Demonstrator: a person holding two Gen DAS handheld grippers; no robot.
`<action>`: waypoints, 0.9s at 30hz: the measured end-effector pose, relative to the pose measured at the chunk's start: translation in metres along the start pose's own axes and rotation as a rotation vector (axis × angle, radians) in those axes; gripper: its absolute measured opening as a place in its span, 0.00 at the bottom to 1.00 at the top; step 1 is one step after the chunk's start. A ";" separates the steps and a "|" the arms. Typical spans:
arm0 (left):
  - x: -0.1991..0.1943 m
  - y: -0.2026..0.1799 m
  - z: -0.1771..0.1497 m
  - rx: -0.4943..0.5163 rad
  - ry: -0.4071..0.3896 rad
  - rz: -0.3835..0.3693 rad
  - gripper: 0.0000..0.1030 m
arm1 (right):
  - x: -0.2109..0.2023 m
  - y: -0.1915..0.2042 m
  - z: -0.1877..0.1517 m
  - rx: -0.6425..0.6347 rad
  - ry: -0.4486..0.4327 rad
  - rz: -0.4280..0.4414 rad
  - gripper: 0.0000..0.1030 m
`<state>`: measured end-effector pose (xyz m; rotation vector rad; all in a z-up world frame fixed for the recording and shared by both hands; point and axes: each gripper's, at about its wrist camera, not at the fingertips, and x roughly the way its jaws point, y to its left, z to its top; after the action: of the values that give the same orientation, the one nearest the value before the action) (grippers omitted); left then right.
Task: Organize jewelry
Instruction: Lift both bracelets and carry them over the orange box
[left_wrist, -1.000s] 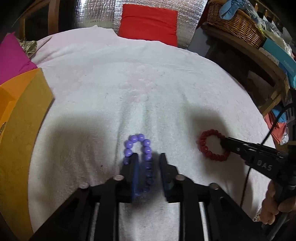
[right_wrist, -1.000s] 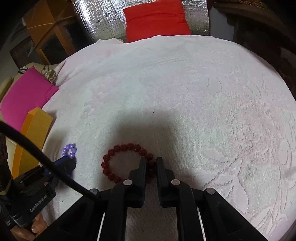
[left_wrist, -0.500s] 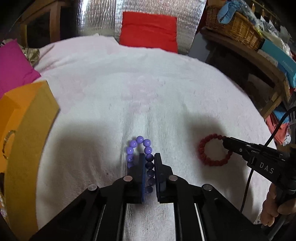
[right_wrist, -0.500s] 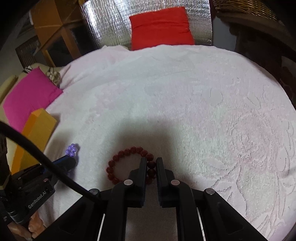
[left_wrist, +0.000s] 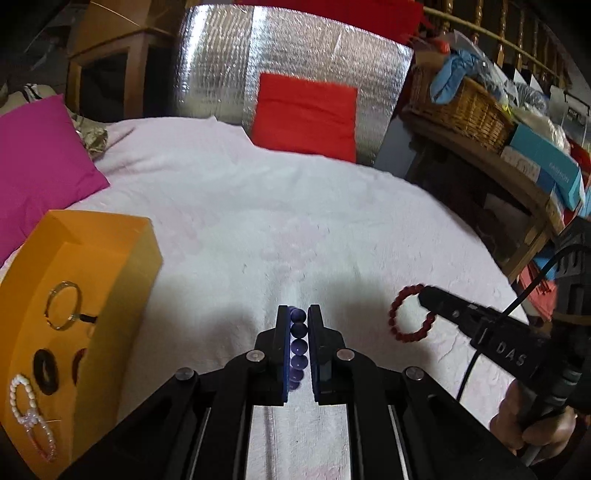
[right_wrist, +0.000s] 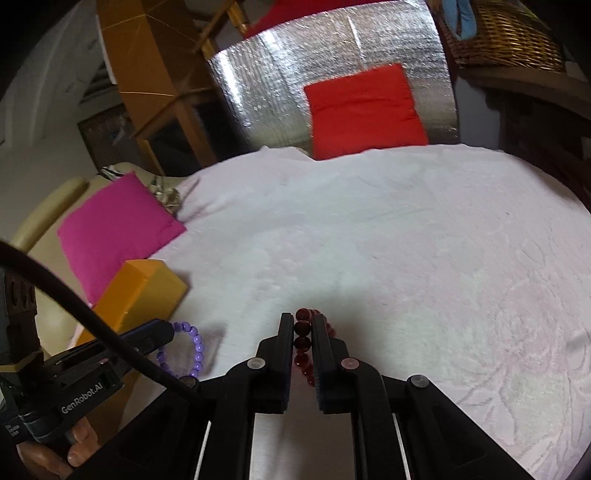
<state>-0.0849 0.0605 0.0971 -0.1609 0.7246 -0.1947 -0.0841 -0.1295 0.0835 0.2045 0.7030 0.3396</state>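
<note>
My left gripper (left_wrist: 298, 314) is shut on a purple bead bracelet (left_wrist: 298, 343) and holds it above the white bedspread (left_wrist: 295, 206); the bracelet hangs from it in the right wrist view (right_wrist: 192, 345). My right gripper (right_wrist: 303, 319) is shut on a dark red bead bracelet (right_wrist: 302, 341), which hangs as a ring off its tip in the left wrist view (left_wrist: 404, 314). An orange jewelry box (left_wrist: 74, 314) lies at the left, open, with a gold ring, dark rings and a pearl bracelet (left_wrist: 31, 417) inside.
A magenta cushion (left_wrist: 40, 166) lies behind the box, a red cushion (left_wrist: 306, 114) at the far edge against silver foil. A wooden shelf with a wicker basket (left_wrist: 465, 107) and boxes stands at the right.
Both grippers lifted off the bedspread, each with its bracelet. The left gripper shut on the purple bracelet first. The orange box's inside has come into the left view.
</note>
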 end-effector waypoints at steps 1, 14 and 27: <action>-0.002 0.001 0.001 -0.004 -0.009 0.002 0.09 | 0.000 0.004 0.000 -0.001 -0.002 0.013 0.10; -0.040 0.023 -0.001 -0.056 -0.087 0.139 0.09 | 0.008 0.045 0.003 -0.031 -0.008 0.115 0.10; -0.107 0.056 -0.018 -0.117 -0.140 0.315 0.09 | -0.005 0.087 -0.004 -0.048 -0.045 0.221 0.10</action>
<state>-0.1687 0.1383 0.1398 -0.1677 0.6127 0.1580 -0.1109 -0.0510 0.1092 0.2444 0.6282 0.5605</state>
